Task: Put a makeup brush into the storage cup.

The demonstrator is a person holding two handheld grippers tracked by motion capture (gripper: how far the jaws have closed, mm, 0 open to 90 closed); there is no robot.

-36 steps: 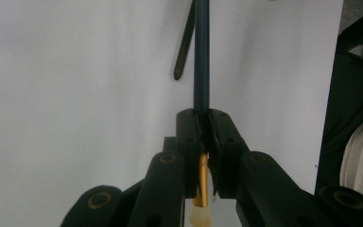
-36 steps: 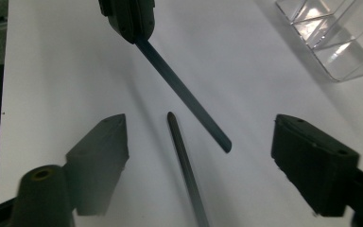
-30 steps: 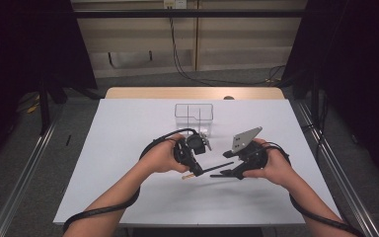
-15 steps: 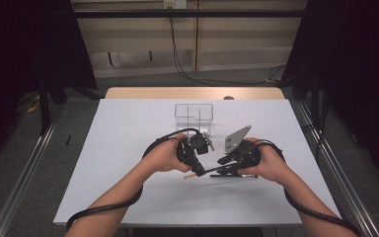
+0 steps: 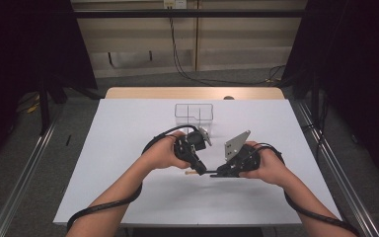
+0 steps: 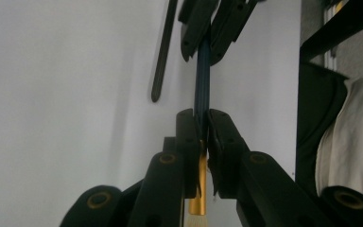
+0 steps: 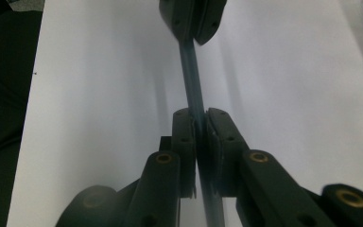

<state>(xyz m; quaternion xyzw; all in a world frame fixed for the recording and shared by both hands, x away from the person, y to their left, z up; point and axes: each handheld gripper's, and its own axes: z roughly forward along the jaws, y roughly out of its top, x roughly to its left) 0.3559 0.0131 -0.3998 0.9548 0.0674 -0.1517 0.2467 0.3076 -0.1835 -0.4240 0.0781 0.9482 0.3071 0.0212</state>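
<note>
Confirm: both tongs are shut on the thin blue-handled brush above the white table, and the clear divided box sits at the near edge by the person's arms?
Not quite. The left tongs and right tongs are both shut on the brush, but the clear divided box stands toward the far side of the white table, beyond the hands. The high view shows this.

The high view looks forward and down from above your side of the table [image 5: 128, 197]; your forearms enter at 6 o'clock, and the clear box [image 5: 193, 112] sits toward 12 o'clock. Each gripper view rides on its own tongs, very close, looking along the black jaws rising from 6 o'clock. Both gripper views share the blue-handled brush [image 6: 202, 80], with the opposite tongs at 12 o'clock, over the white tabletop.
</note>
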